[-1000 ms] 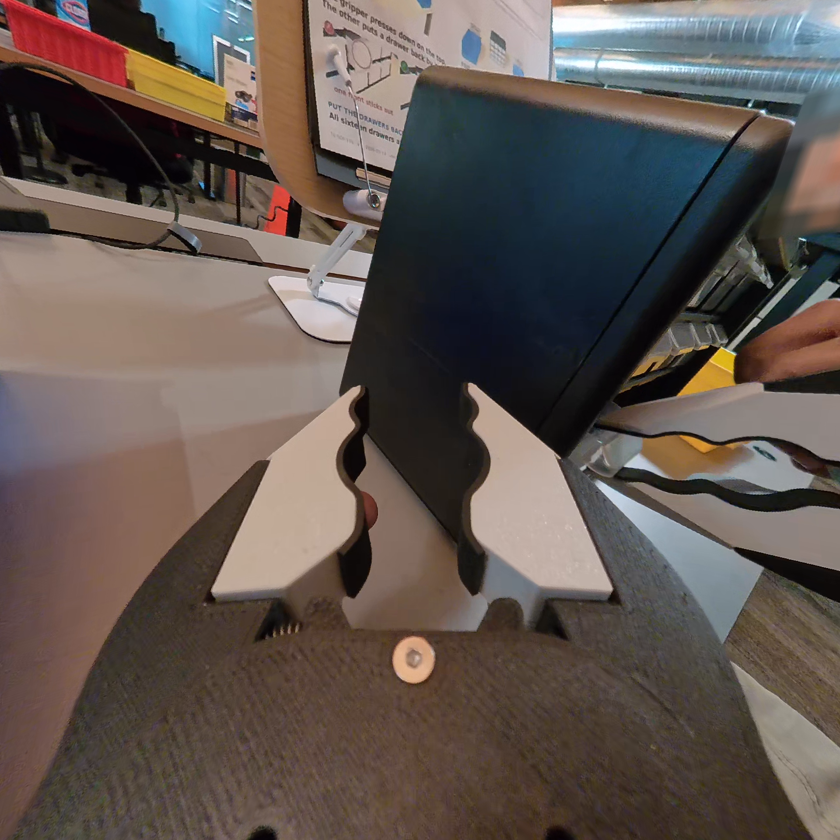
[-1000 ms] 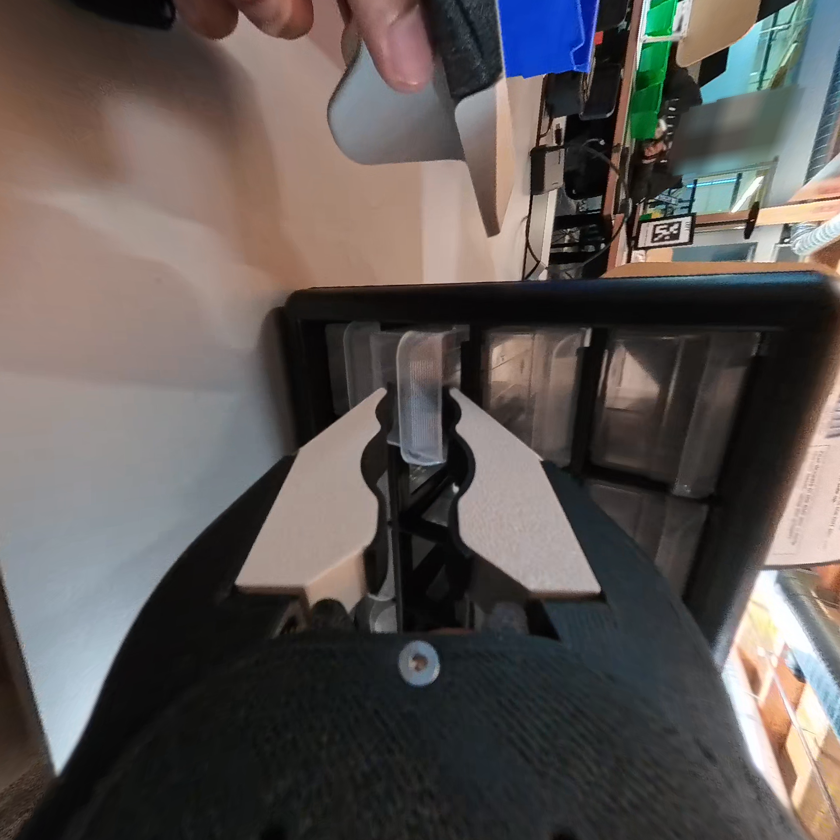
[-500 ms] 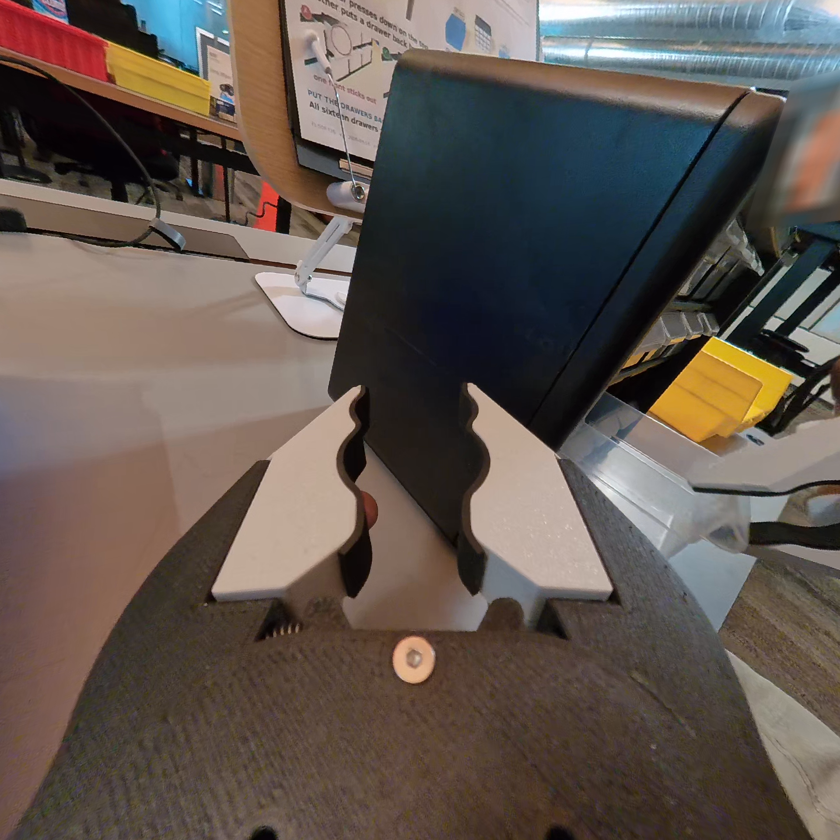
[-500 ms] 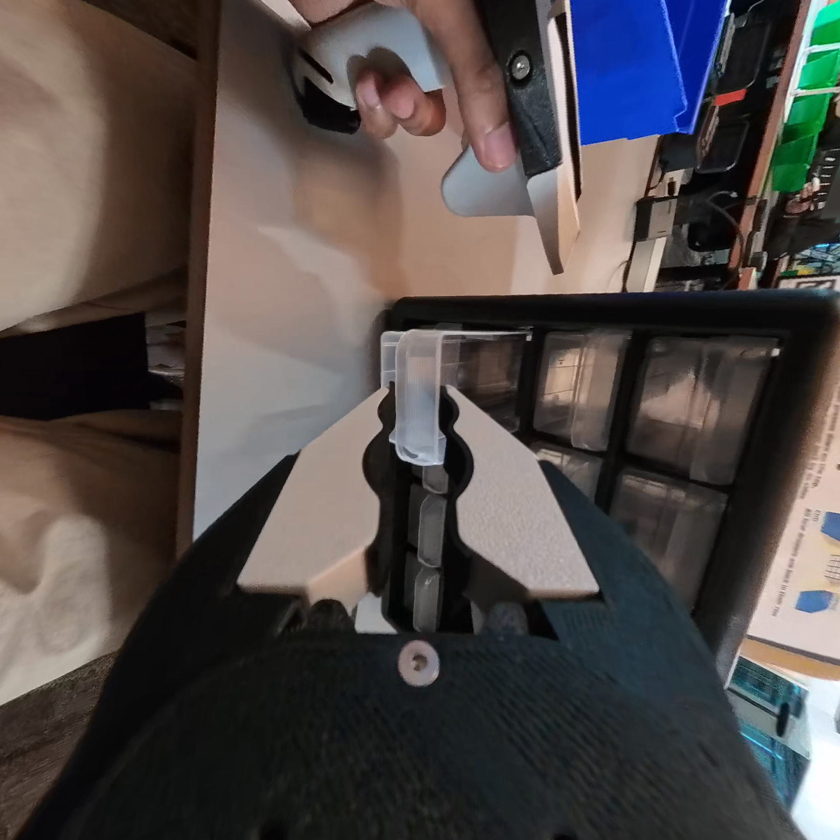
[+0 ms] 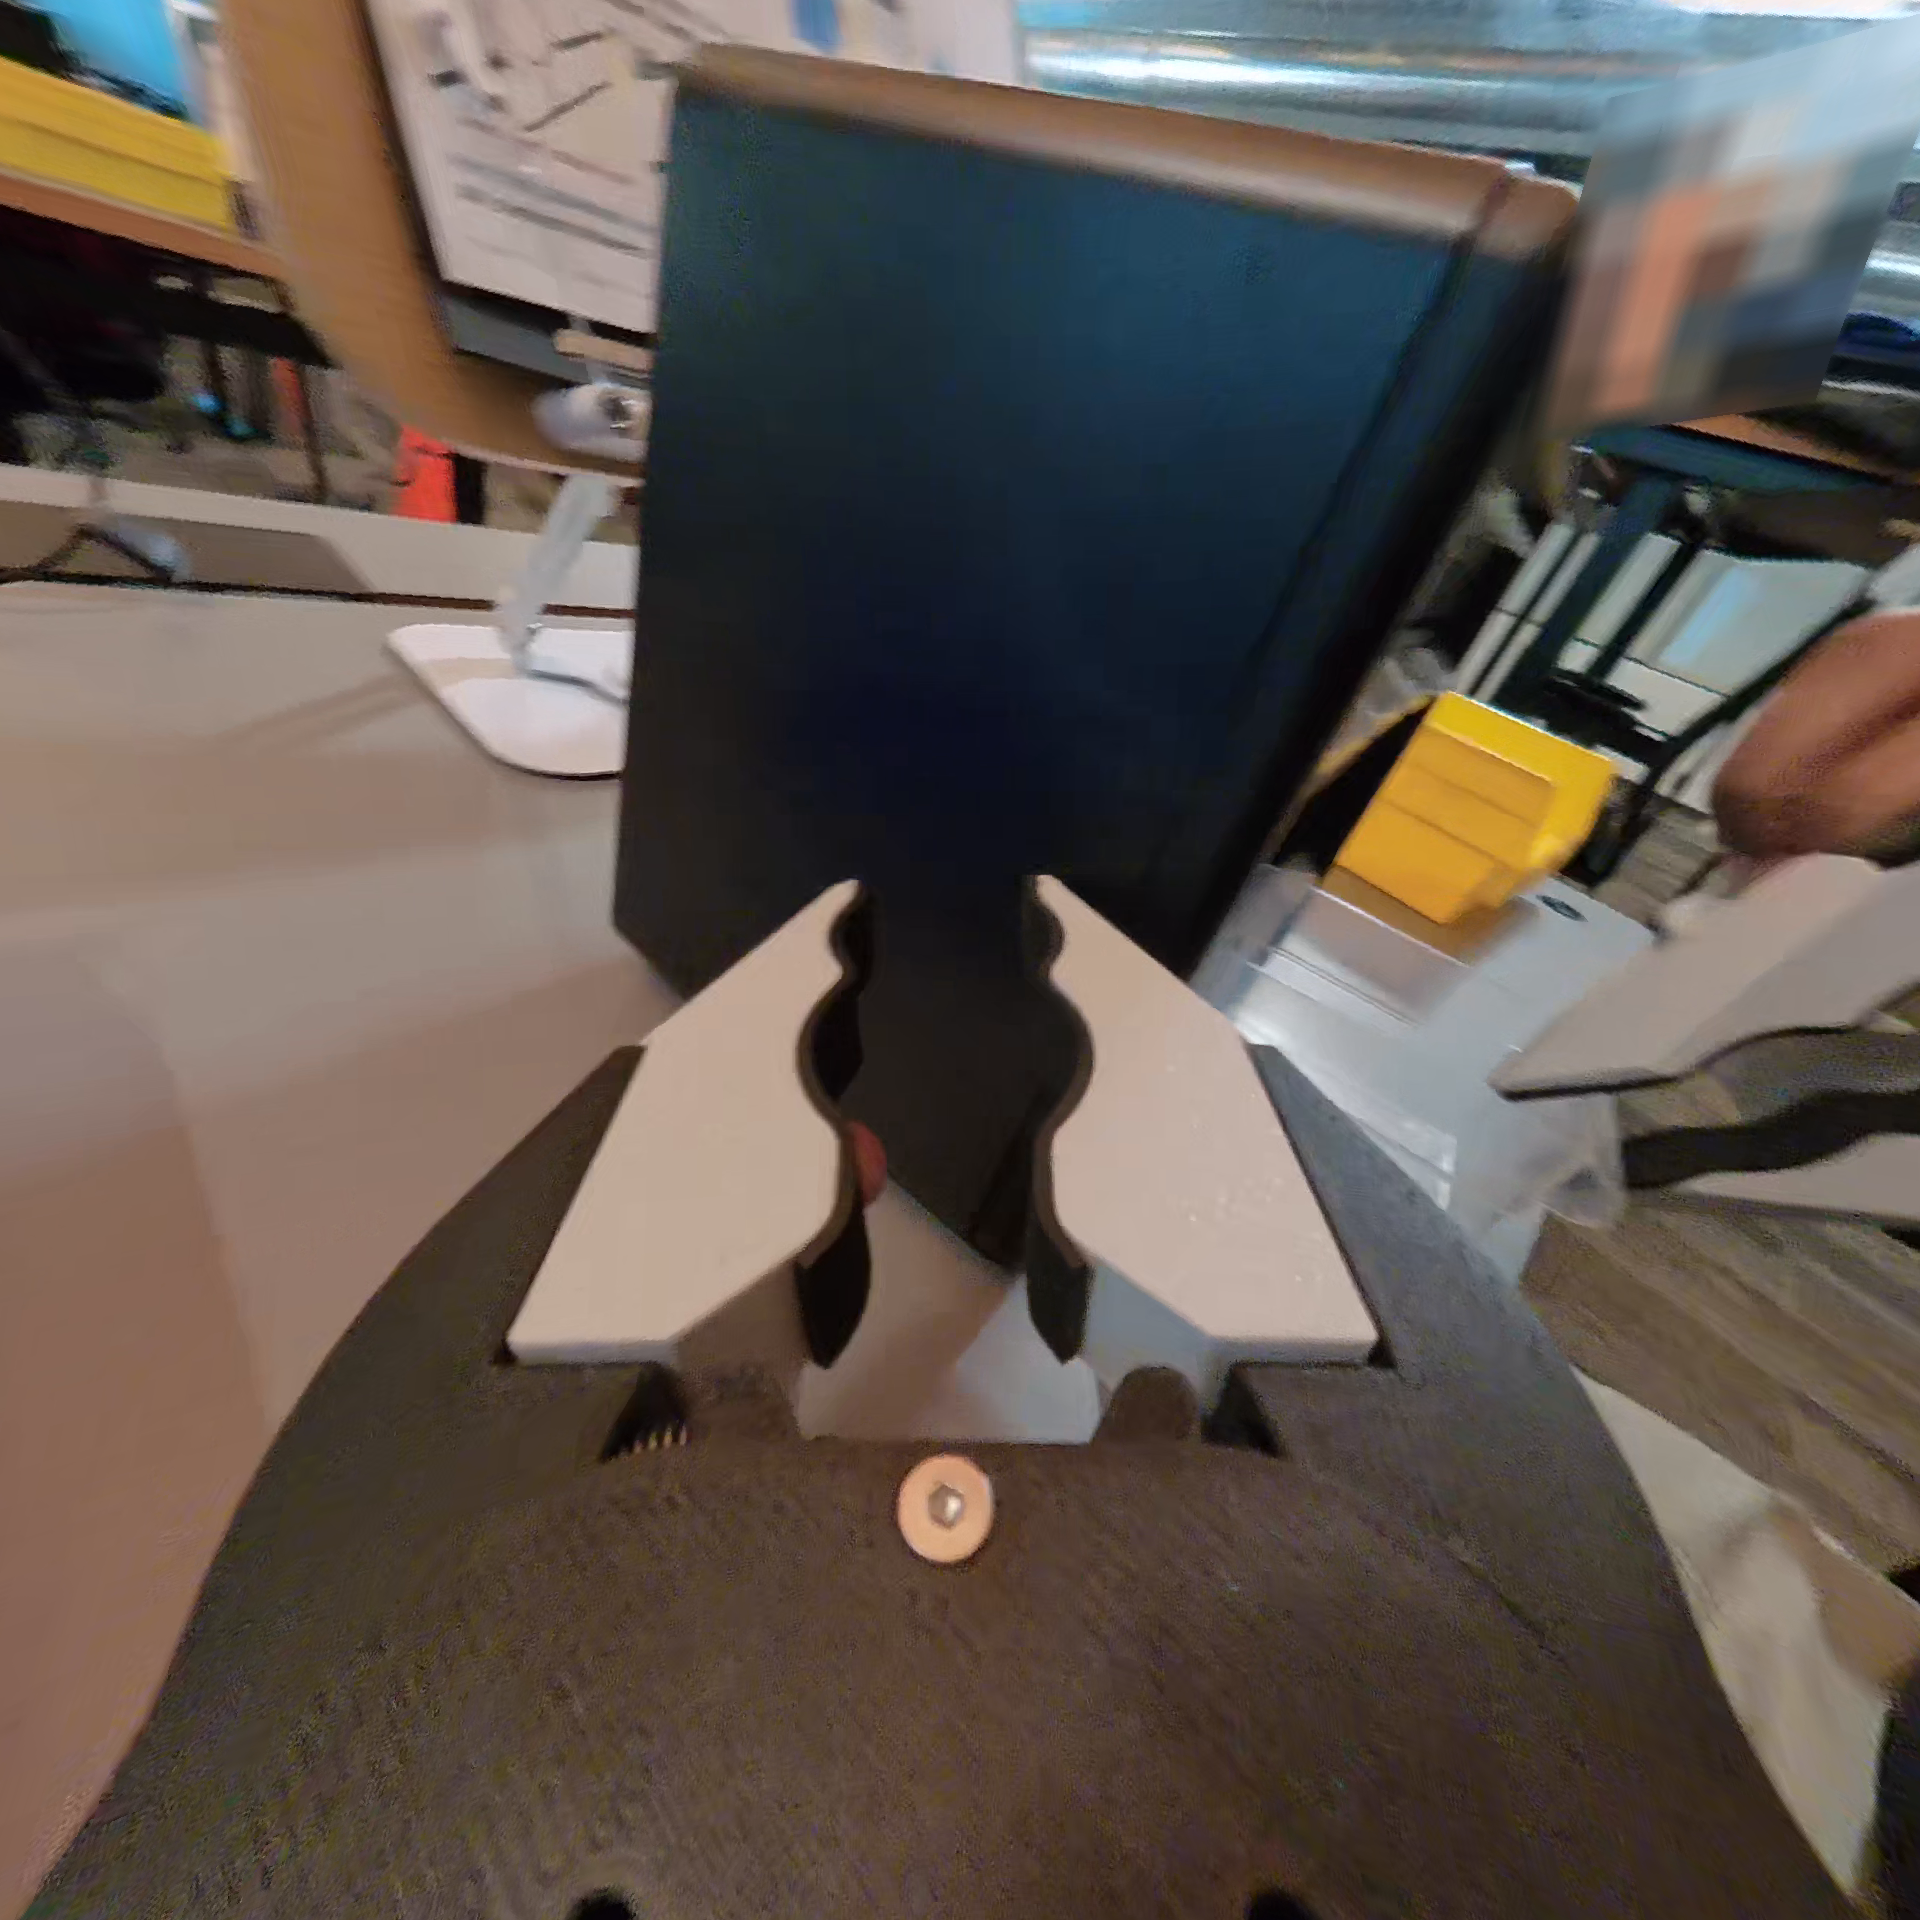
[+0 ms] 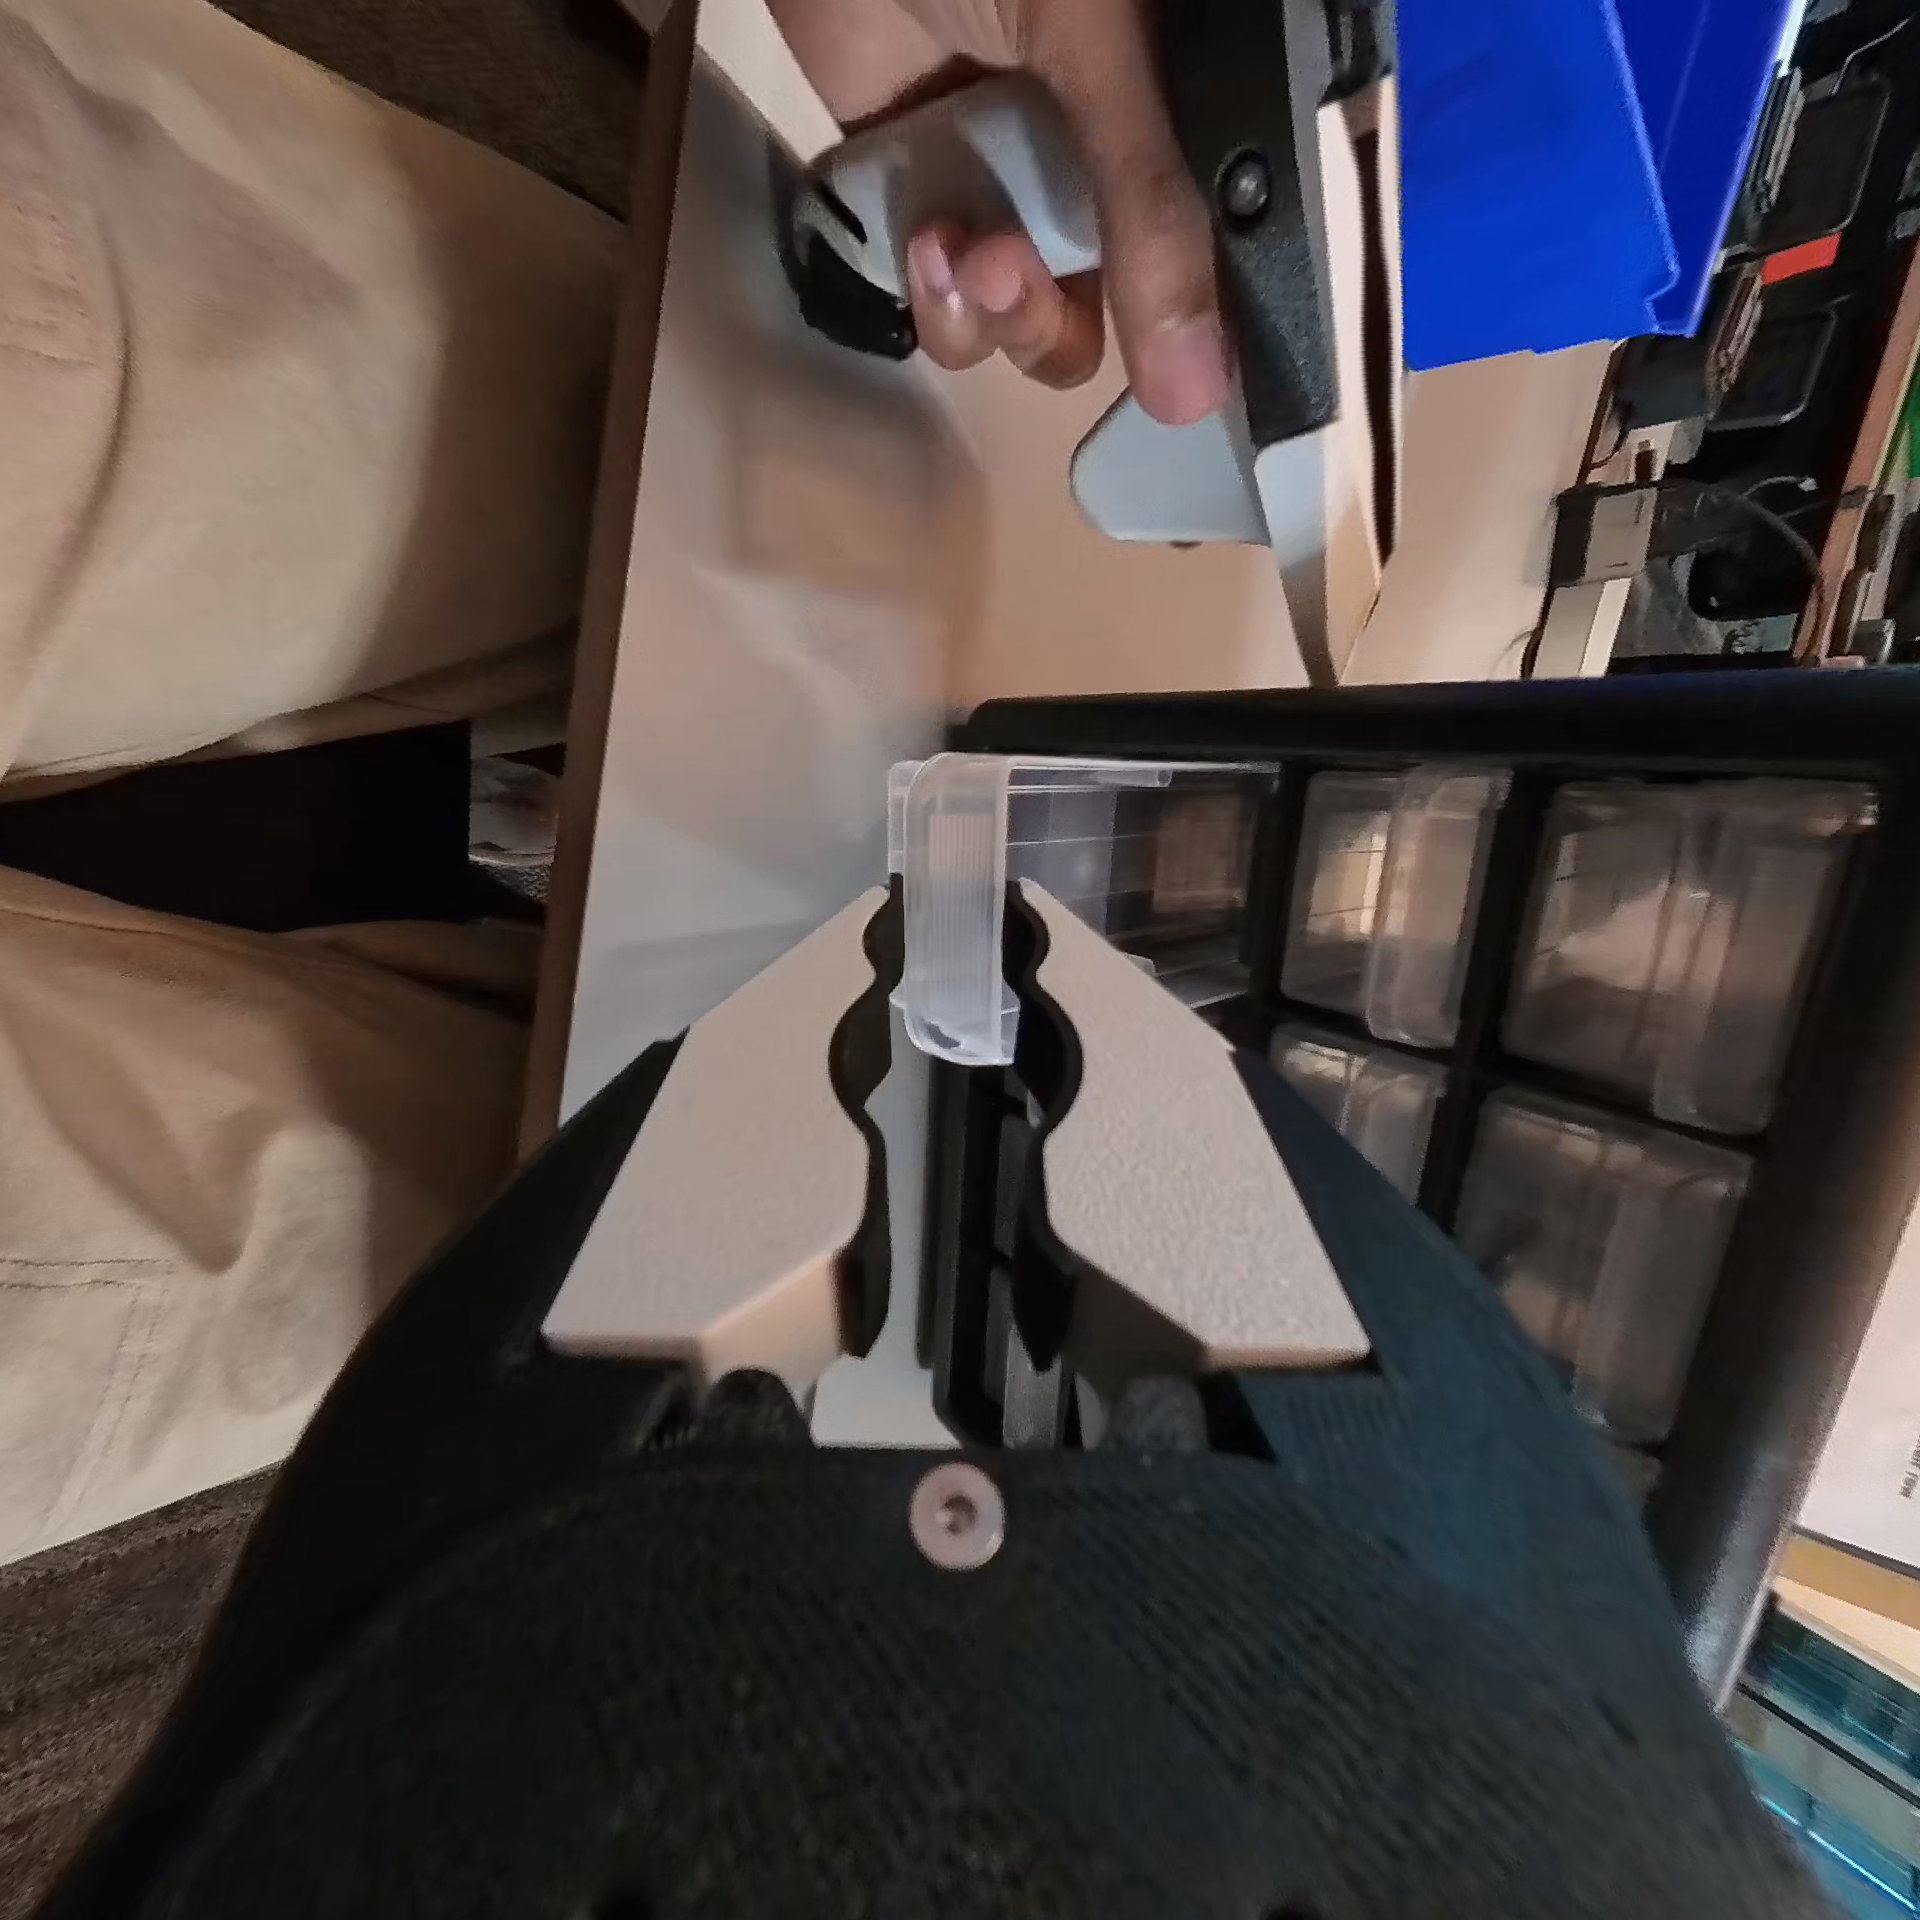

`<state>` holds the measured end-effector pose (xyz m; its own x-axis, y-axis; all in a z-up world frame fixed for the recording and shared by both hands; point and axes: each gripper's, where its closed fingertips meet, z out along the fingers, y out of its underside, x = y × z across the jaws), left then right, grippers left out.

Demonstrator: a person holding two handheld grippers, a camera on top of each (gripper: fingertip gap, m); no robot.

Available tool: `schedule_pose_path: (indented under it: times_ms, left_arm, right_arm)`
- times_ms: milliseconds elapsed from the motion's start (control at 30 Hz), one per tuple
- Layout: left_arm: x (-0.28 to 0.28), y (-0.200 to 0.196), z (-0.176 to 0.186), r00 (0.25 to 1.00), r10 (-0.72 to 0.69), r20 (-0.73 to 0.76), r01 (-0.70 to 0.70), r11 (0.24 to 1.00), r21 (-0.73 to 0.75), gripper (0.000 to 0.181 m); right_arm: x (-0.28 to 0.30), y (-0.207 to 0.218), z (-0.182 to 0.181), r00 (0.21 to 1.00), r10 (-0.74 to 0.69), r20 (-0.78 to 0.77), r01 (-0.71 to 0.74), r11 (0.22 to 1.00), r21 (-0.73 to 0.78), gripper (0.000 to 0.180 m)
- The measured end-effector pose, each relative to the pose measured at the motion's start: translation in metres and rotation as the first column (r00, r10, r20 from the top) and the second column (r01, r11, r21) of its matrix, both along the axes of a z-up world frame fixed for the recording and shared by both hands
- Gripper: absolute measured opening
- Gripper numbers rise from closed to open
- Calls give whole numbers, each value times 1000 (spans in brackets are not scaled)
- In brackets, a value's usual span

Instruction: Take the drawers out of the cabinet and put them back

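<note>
The black cabinet (image 5: pixel 987 520) stands on the pale table (image 5: pixel 260 831). My left gripper (image 5: pixel 948 894) is at the cabinet's plain side wall near its lower edge, jaws apart and holding nothing. It also shows in the right wrist view (image 6: pixel 1247 312), held by a hand. My right gripper (image 6: pixel 954 904) is shut on the handle of a clear drawer (image 6: pixel 1091 821), which is pulled partly out of the corner slot. In the left wrist view the drawer (image 5: pixel 1371 997) sticks out to the right of the cabinet with the right gripper (image 5: pixel 1558 1132) on its end.
Several other clear drawers (image 6: pixel 1683 935) sit in the cabinet (image 6: pixel 1860 1143). A white stand base (image 5: pixel 509 686) and a wooden board with a paper sheet (image 5: pixel 520 156) are behind the cabinet. A yellow bin (image 5: pixel 1475 821) and a blue bin (image 6: pixel 1538 177) are nearby. Beige trousers (image 6: pixel 208 520) are at the table edge.
My right gripper has pulled the clear drawer further out of its slot. My left gripper has stayed at the cabinet's side with the same jaw gap, and its view has swung to face it more squarely.
</note>
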<state>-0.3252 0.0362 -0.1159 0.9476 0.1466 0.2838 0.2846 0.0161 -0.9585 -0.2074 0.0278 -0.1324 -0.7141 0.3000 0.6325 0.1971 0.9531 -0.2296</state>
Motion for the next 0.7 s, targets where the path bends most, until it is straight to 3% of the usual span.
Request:
schedule_pose_path:
  times_ms: [67,200,267,300,400,700]
  left_arm:
    - [7,-1,3,998,-30,-48,30,1000,-5,16]
    - [13,-6,8,995,-79,-62,80,997,12,25]
    - [16,-9,11,992,-117,-42,119,992,35,39]
    - [21,-10,14,987,-159,-22,160,986,53,56]
    - [31,-11,15,969,-245,38,243,968,58,72]
    - [38,1,-6,973,-228,-35,226,972,-64,70]
  right_arm:
    - [2,-1,-1,1000,5,1,-5,1000,6,18]
    - [7,-7,-3,999,29,17,-29,999,-18,18]
    - [10,-8,-7,998,48,29,-48,999,-6,18]
    - [12,-9,-8,998,55,32,-55,998,-1,18]
    - [15,-11,-9,997,65,51,-64,998,-12,18]
    - [34,-27,-6,983,121,139,-100,984,-150,17]
